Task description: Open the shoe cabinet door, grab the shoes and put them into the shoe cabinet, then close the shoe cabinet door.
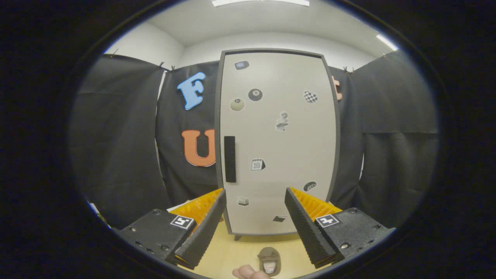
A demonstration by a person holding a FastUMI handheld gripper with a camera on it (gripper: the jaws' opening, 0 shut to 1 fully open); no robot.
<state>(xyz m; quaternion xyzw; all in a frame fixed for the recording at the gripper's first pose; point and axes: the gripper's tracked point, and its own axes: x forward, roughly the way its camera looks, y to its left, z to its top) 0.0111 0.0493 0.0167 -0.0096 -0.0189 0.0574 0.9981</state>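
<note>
Hand-held gripper (255, 193) open, empty; one shoe (269, 260); one shut cabinet (279, 143)

Test booth — black cloth walls (116, 135), ceiling lights (260, 2)

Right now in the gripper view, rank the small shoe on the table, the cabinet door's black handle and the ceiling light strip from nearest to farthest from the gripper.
The gripper is open, holding nothing.
1. Small shoe: on the table, low between the fingers.
2. Black handle: on the closed cabinet door, ahead, on its left edge.
3. Ceiling light strip: overhead, above the cabinet, farthest.
</note>
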